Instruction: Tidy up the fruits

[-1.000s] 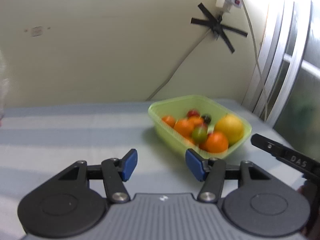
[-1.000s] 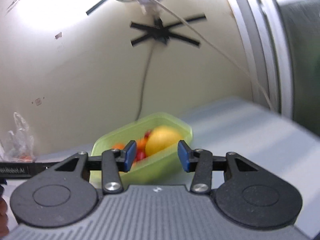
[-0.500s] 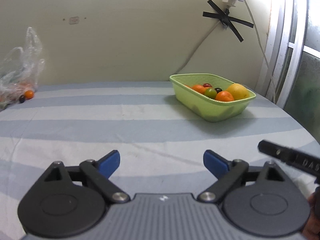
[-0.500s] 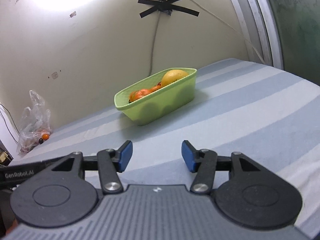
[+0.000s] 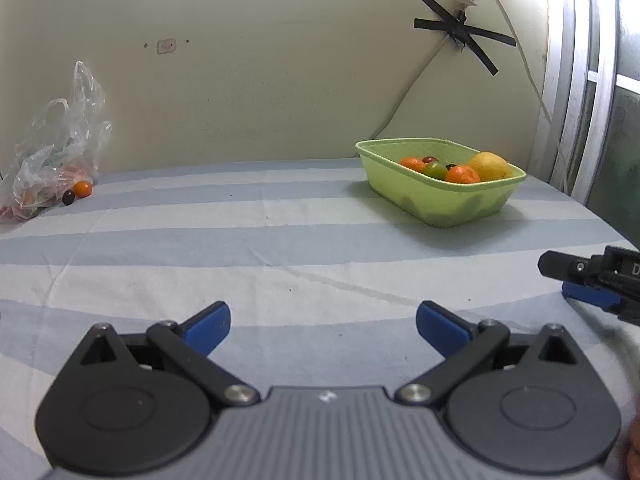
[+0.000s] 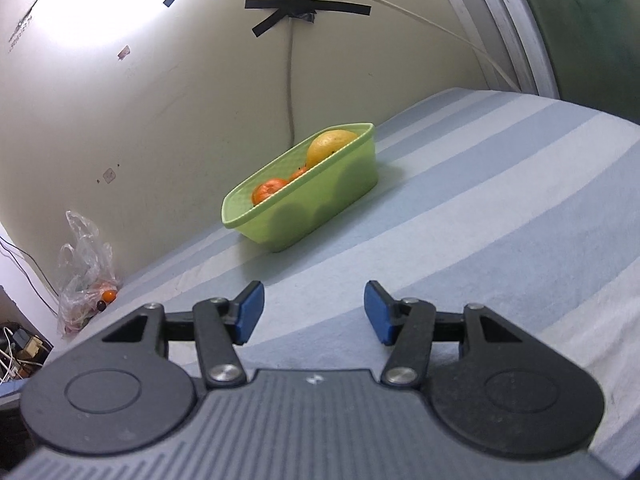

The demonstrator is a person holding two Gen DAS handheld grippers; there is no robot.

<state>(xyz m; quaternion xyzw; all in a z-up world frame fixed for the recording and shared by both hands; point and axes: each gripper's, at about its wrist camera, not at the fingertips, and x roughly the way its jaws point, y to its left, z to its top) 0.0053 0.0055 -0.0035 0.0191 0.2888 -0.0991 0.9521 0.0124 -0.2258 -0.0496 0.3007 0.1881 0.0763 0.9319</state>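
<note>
Near my side of the striped bed cover (image 5: 280, 240), my left gripper (image 5: 323, 328) is spread wide and my right gripper (image 6: 314, 312) is partly apart. Both have just been opening, with nothing between them. Next I think I should reach slowly and squeeze each small fruit softly so it does not squash. Farther off, toward the back right corner, sits one green basket (image 5: 460, 204). I count one yellow fruit (image 5: 490, 166), two orange ones, one green one and two tiny dark ones inside. At the back left edge lies one plastic bag (image 5: 56, 152), with one orange fruit (image 5: 83, 188) and one dark fruit (image 5: 68, 197) beside it.
</note>
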